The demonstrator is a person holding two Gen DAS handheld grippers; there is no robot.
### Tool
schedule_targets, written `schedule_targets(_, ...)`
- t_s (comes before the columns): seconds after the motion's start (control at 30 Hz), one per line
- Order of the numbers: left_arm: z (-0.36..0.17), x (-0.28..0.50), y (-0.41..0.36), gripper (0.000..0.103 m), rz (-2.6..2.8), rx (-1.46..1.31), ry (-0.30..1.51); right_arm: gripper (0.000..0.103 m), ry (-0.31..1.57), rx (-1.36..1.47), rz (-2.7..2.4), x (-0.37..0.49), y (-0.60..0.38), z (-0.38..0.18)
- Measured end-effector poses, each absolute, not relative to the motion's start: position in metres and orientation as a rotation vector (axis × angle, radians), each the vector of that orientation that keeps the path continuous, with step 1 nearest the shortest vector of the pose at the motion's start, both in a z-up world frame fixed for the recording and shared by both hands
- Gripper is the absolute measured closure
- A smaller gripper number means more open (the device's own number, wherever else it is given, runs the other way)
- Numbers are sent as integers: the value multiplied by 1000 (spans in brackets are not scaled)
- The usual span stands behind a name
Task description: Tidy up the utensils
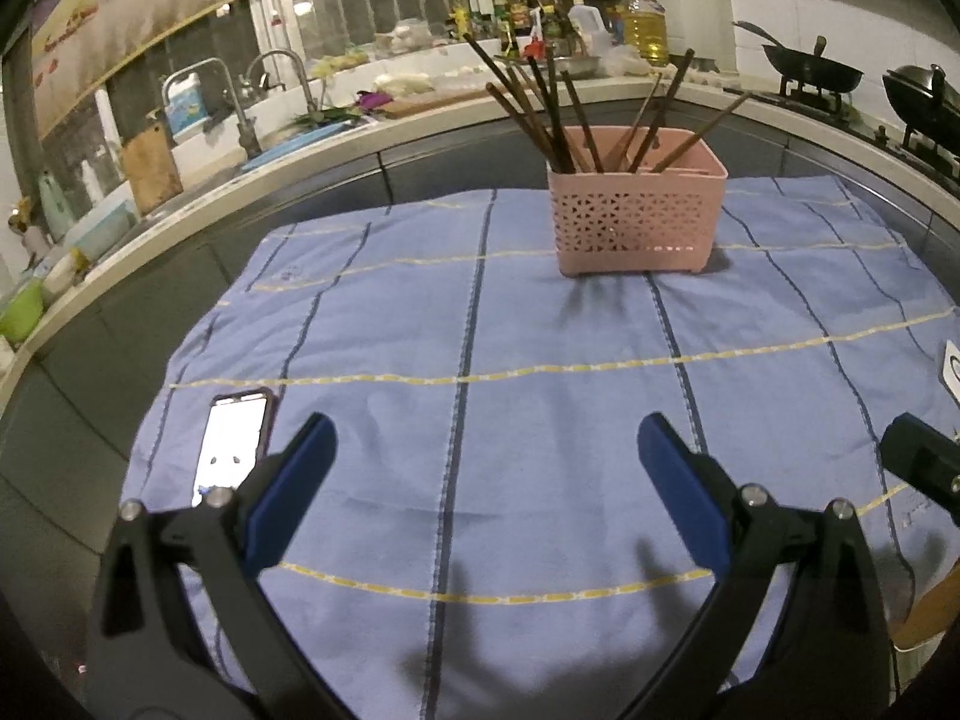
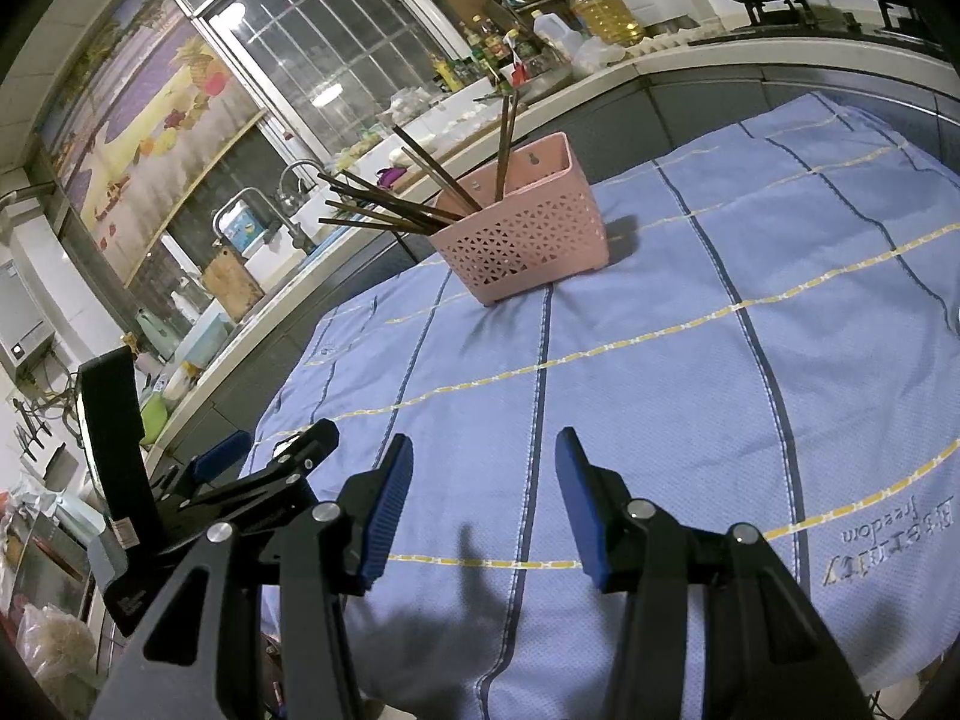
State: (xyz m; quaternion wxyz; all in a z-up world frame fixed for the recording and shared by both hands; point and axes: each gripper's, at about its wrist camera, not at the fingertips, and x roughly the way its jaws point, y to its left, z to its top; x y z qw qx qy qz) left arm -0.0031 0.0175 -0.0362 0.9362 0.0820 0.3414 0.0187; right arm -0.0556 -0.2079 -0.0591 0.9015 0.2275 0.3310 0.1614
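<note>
A pink perforated utensil basket [image 1: 636,222] stands at the far side of the blue striped cloth [image 1: 480,360]. Several dark brown chopsticks [image 1: 552,114] stick up out of it, leaning in different directions. The basket also shows in the right wrist view [image 2: 528,228] with the chopsticks [image 2: 384,210] fanning out to the left. My left gripper [image 1: 486,444] is open and empty, low over the near part of the cloth. My right gripper [image 2: 483,462] is open and empty over the cloth [image 2: 660,360], well short of the basket.
A lit phone [image 1: 234,450] lies on the cloth at the near left. A kitchen counter with a sink [image 1: 288,144], bottles [image 1: 642,24] and woks on a stove [image 1: 816,69] runs behind the table. The left gripper's body [image 2: 228,492] shows at the left of the right wrist view.
</note>
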Motion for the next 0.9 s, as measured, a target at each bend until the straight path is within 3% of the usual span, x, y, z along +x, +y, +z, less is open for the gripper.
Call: schedule_targets(0.9,-40,-5,20,6,51,182,712,49,684,477,344,-57,-206,-58)
